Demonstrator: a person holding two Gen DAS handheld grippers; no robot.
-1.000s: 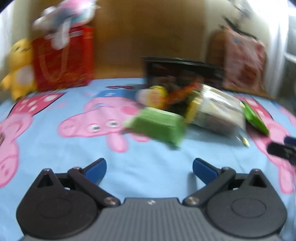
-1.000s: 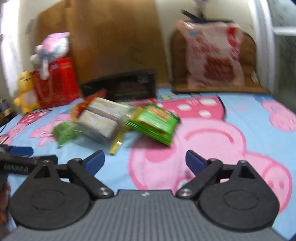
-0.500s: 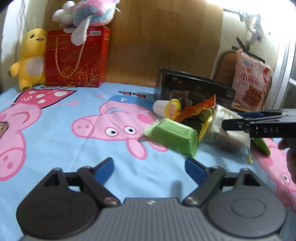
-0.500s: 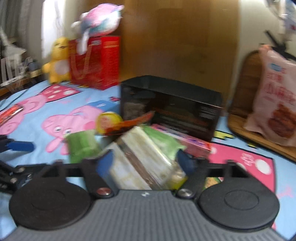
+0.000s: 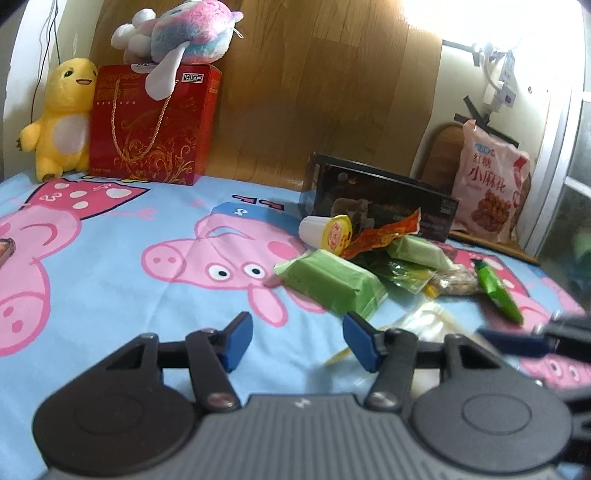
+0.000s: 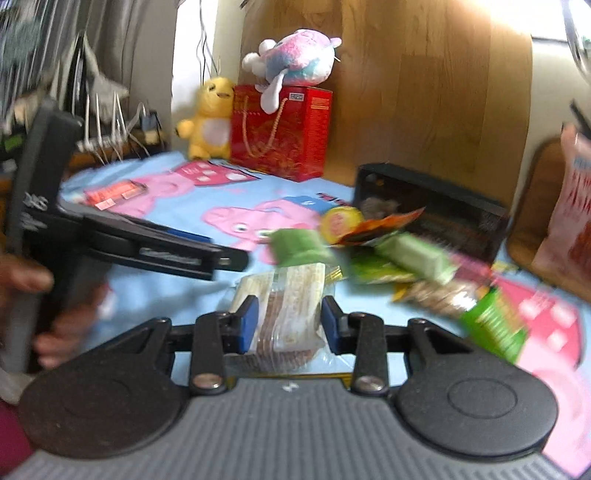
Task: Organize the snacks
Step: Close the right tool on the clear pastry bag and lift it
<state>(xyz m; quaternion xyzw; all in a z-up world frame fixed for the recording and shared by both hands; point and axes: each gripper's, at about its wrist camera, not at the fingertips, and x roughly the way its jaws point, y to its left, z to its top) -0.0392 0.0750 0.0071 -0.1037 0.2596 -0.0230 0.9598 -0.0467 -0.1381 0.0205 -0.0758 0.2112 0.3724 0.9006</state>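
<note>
A snack pile lies on the pig-print sheet [image 5: 110, 266]: a green packet [image 5: 328, 284], a jelly cup [image 5: 328, 230], an orange wrapper [image 5: 384, 232], a pale green bar [image 5: 417, 251] and a dark green sachet [image 5: 496, 291]. An open black box [image 5: 380, 201] stands behind them. My right gripper [image 6: 290, 325] is closing, its blue pads against the sides of a clear packet of crackers [image 6: 284, 295], pulled a little clear of the pile. My left gripper [image 5: 297, 332] hovers over bare sheet just short of the green packet. Its jaws are closing with nothing between them.
A red gift box [image 5: 155, 125], a yellow plush [image 5: 62, 118] and a pink plush [image 5: 181, 33] line the wooden headboard at the back left. A pink snack bag [image 5: 487, 192] leans at the back right. A red packet [image 6: 114, 192] lies far left.
Both grippers' jaws have narrowed. The right gripper swung over the pile, took the clear cracker packet between its pads and drew it toward the near side. The left gripper has barely shifted.
</note>
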